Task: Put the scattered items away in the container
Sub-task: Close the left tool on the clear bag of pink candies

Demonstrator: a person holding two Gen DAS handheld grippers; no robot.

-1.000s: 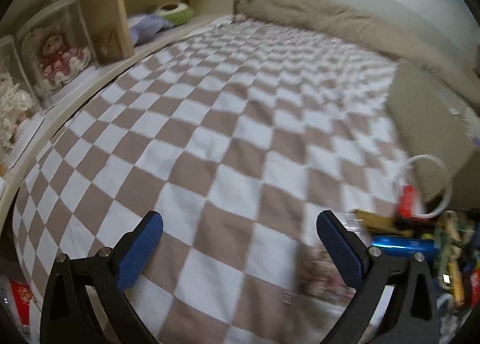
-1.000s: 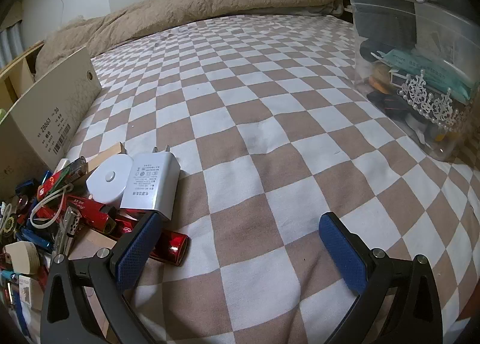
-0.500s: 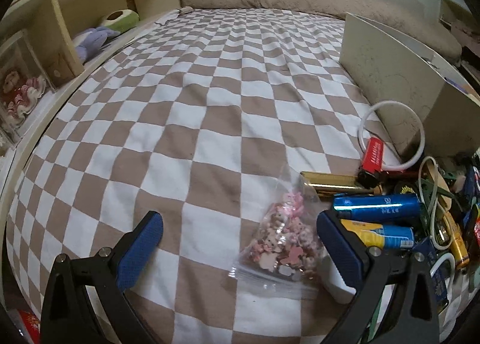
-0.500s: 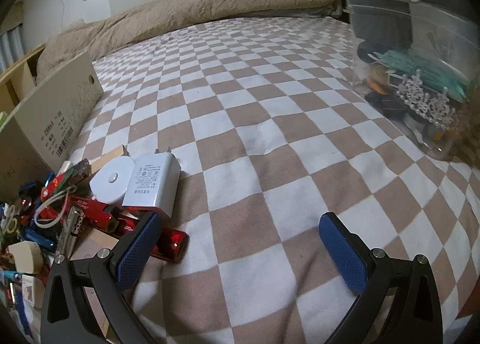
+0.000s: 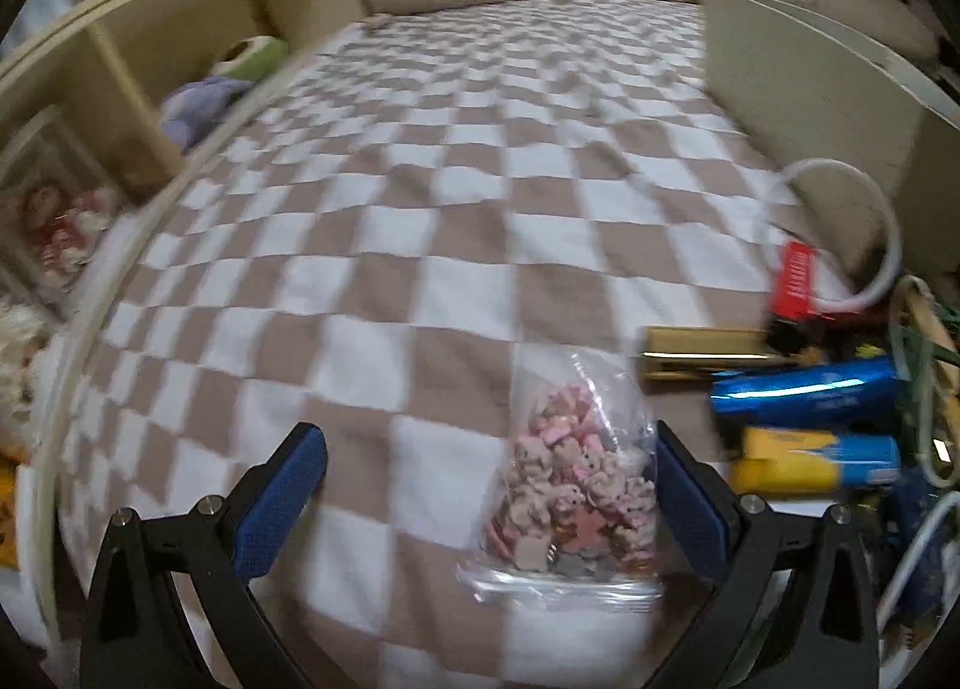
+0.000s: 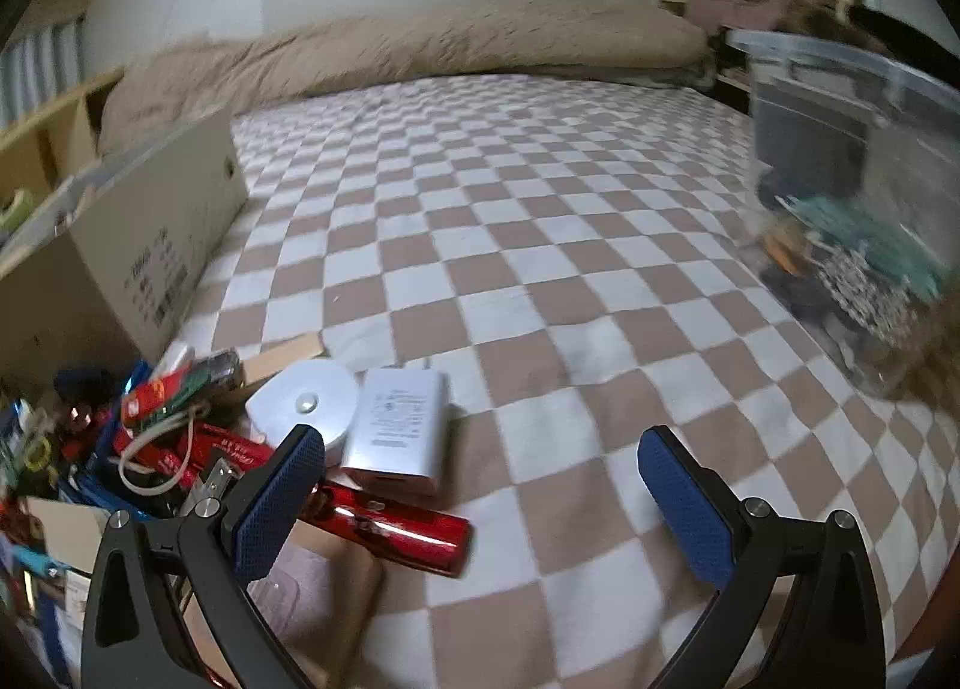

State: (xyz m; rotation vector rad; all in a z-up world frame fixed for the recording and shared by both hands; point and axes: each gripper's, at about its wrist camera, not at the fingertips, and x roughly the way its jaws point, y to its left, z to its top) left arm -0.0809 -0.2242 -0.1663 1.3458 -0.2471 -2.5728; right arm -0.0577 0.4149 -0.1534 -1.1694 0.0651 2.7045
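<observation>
My left gripper (image 5: 489,479) swung right since a second ago: bag of pink charms (image 5: 573,485) now between spread fingers, untouched. Right gripper (image 6: 480,485) fingers apart, empty. Pickup next.

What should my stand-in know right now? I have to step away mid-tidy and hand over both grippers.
Left gripper: open, empty, low over the checkered bedspread, with the clear bag of pink charms lying between its fingers, close to the right one.
Right gripper: open, empty, its left finger over the edge of the pile, near the white charger and red tube.
Pile: batteries, cables and small items beside the cardboard box.
Clear plastic bin: far right, already holds some things.
Done: nothing gripped now.
Left: grasp the bag, then clear the pile.
</observation>
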